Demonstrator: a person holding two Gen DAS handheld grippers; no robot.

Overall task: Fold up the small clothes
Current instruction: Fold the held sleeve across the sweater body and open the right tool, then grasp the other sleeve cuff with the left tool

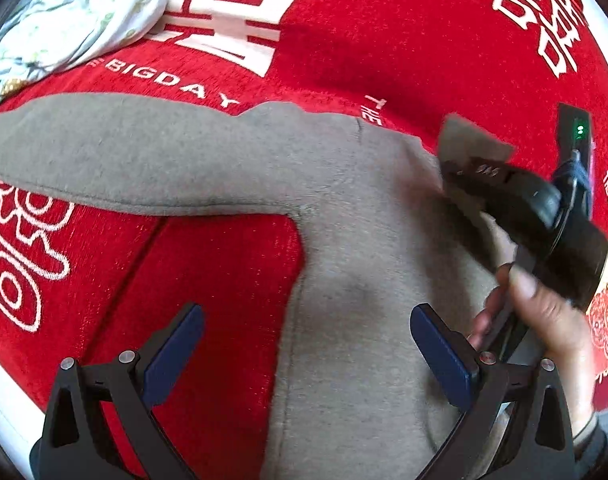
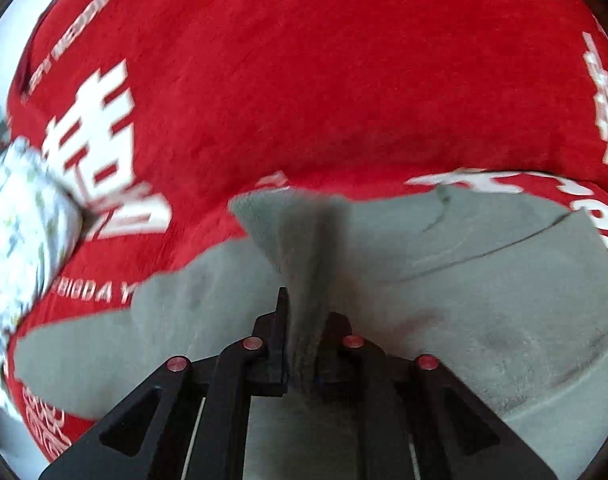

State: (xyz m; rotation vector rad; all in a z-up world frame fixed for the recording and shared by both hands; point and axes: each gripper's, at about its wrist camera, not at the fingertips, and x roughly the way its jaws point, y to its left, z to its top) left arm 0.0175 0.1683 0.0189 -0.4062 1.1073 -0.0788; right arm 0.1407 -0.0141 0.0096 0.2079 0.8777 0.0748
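A grey top (image 1: 343, 208) lies spread on the red blanket (image 1: 383, 32), one sleeve (image 1: 124, 156) stretched toward nine o'clock, flat for folding. The right gripper (image 2: 304, 344) is clamped on a bunched grey flap (image 2: 296, 240), lifted at twelve o'clock, probably to carry it across the body. The left gripper (image 1: 304, 352) hangs with fingers apart above the body, likely ready to pin it. A floral bundle (image 1: 64, 20) sits at eleven o'clock.

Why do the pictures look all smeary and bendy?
Left wrist view: the right gripper and its lifted corner of the grey garment smear; the left gripper looks sharp. Right wrist view: the red blanket lettering and floral bundle streak. Both fisheye views curve at the edges.
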